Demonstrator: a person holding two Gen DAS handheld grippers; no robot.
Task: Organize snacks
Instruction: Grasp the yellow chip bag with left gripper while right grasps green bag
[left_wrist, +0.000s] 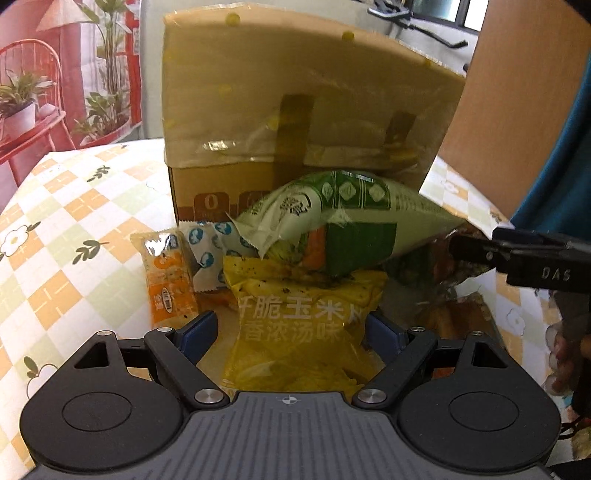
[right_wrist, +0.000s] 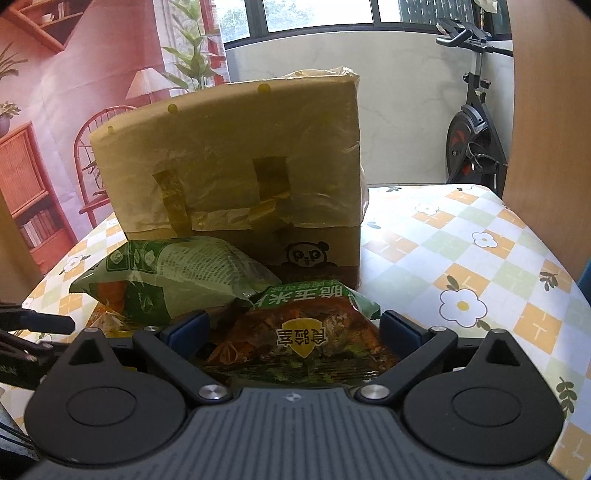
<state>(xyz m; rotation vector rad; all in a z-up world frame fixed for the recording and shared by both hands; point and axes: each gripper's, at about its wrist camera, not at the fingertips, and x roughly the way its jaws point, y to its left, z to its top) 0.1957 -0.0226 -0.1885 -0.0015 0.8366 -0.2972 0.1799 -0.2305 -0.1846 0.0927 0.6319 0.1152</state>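
A pile of snack packets lies in front of a cardboard box (left_wrist: 295, 110) on the checked tablecloth. My left gripper (left_wrist: 291, 328) stands open around a yellow corn-chip bag (left_wrist: 299, 321); its blue pads flank the bag with gaps. A green-and-white bag (left_wrist: 332, 221) lies on top of the pile. An orange packet (left_wrist: 170, 280) and a blue-dotted white packet (left_wrist: 207, 254) lie to the left. My right gripper (right_wrist: 293, 326) is open around a brown-and-green bag (right_wrist: 306, 332), and it shows at the right of the left wrist view (left_wrist: 480, 254). The green-and-white bag (right_wrist: 177, 273) lies to its left.
The box (right_wrist: 240, 155) has its flap raised, taped with plastic film. The tablecloth (right_wrist: 461, 258) stretches to the right and also to the left (left_wrist: 74, 221). An exercise bike (right_wrist: 472, 122) stands beyond the table. A wooden panel (left_wrist: 517, 92) rises at the right.
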